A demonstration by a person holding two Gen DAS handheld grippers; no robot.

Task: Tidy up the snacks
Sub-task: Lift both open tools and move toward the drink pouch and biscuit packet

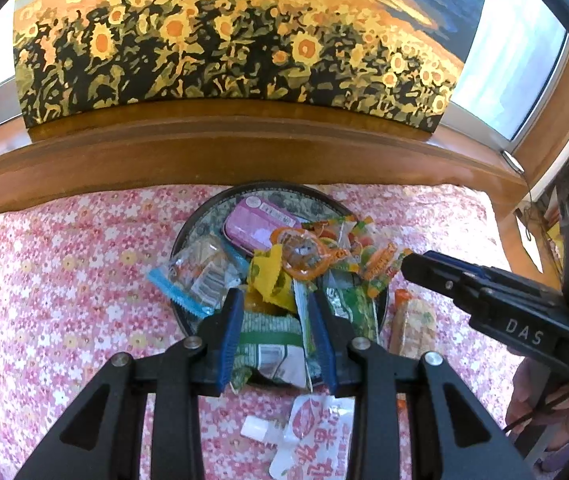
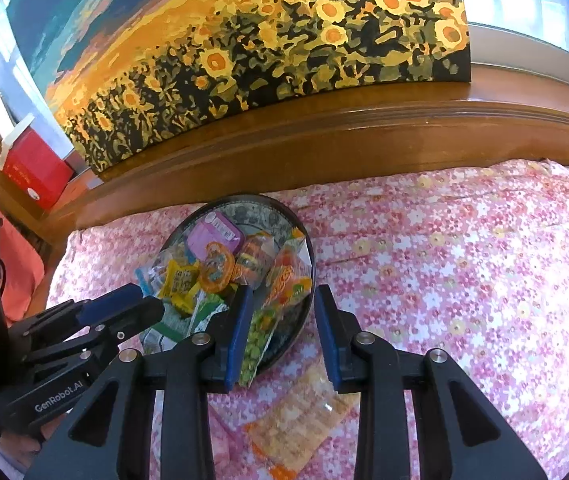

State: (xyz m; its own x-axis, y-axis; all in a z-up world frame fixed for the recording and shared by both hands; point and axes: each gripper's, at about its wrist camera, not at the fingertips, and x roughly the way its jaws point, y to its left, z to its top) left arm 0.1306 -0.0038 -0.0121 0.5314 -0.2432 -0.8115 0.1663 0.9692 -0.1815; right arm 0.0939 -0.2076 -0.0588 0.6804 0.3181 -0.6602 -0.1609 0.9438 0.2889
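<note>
A round dark tray (image 1: 188, 226) (image 2: 262, 204) on the pink floral cloth holds a heap of snack packets, with a pink tin (image 1: 254, 226) (image 2: 214, 236) at its back. My left gripper (image 1: 276, 300) is open over the tray's near side, its fingers on either side of a green and white packet (image 1: 272, 344). My right gripper (image 2: 284, 300) is open at the tray's right rim, above an orange clear packet (image 2: 300, 412) that lies on the cloth and also shows in the left wrist view (image 1: 412, 324). A white and red packet (image 1: 316, 436) lies on the cloth below my left gripper.
A wooden ledge (image 1: 244, 148) runs behind the cloth, with a sunflower painting (image 1: 224, 48) leaning on it. A red and white box (image 2: 32, 164) stands at the left on the ledge. Windows are behind. The floral cloth (image 2: 464, 260) stretches to the right.
</note>
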